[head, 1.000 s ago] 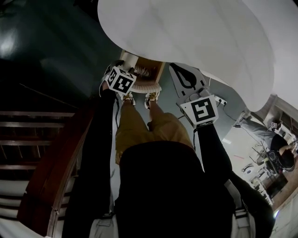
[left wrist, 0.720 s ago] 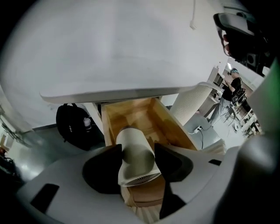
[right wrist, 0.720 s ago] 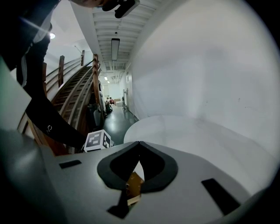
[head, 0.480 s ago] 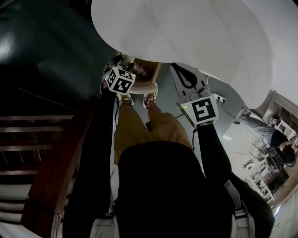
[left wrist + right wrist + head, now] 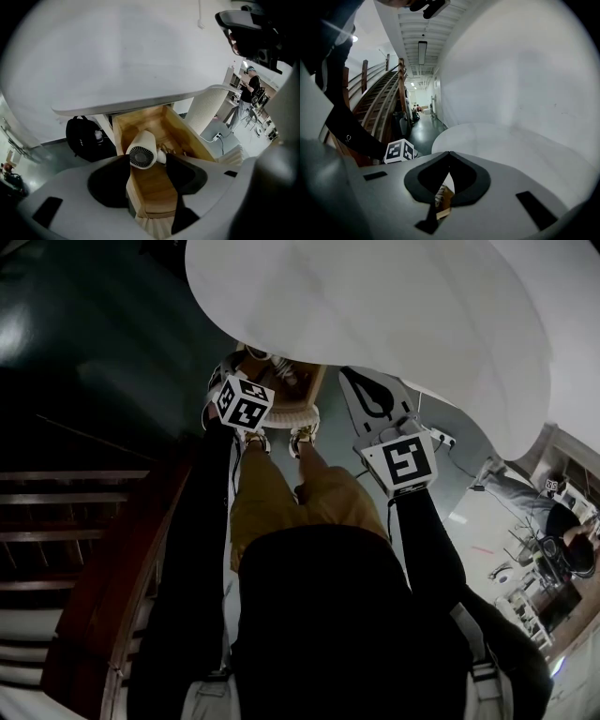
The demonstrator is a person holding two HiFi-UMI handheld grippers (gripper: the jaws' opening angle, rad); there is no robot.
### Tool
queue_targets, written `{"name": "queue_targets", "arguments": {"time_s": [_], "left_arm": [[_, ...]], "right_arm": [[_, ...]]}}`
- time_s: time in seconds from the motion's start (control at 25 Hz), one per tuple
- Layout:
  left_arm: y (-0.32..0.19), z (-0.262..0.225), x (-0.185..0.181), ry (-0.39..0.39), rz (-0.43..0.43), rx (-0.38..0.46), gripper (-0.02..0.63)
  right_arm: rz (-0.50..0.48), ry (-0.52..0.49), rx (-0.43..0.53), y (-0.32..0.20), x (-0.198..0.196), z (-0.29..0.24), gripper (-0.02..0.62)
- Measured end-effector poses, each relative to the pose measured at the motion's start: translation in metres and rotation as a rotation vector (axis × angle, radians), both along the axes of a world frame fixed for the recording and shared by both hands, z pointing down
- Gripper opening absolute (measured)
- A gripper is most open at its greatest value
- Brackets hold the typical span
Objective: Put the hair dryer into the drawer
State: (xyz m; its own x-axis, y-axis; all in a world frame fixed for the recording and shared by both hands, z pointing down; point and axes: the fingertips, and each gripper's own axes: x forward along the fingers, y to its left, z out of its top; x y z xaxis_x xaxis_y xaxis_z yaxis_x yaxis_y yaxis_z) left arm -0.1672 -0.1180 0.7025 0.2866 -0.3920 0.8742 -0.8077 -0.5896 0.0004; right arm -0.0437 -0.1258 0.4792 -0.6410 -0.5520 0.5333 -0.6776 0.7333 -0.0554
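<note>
A cream hair dryer [image 5: 142,150] lies inside the open wooden drawer [image 5: 199,147] under the white round table [image 5: 122,61], its rear grille facing me. My left gripper [image 5: 149,165] hovers just above it. Its jaws stand apart on either side of the dryer's rear end, with bare drawer floor showing between them. In the head view the left gripper's marker cube [image 5: 245,404] is over the drawer [image 5: 302,381]. My right gripper [image 5: 449,153] is shut on nothing and held off to the right, its marker cube [image 5: 403,462] lower in the head view.
A black backpack [image 5: 84,138] sits on the floor left of the drawer. A ribbed white pedestal [image 5: 208,110] stands to its right, with a power strip [image 5: 216,137] beside it. A staircase [image 5: 75,521] runs along the left. A person [image 5: 253,86] stands far off.
The left gripper's cube has tilted a little over the drawer. The right gripper has stayed where it was.
</note>
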Motion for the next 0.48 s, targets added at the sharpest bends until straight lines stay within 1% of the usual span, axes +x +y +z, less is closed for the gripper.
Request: {"name": "queue_targets", "arguments": {"time_s": [0.48], "left_arm": [[0.0036,-0.0008,0.0034,0.005,-0.008,-0.010,0.255]], "right_arm": [[0.007,-0.001,0.009,-0.0015,0.0009,0.0008,0.026]]}}
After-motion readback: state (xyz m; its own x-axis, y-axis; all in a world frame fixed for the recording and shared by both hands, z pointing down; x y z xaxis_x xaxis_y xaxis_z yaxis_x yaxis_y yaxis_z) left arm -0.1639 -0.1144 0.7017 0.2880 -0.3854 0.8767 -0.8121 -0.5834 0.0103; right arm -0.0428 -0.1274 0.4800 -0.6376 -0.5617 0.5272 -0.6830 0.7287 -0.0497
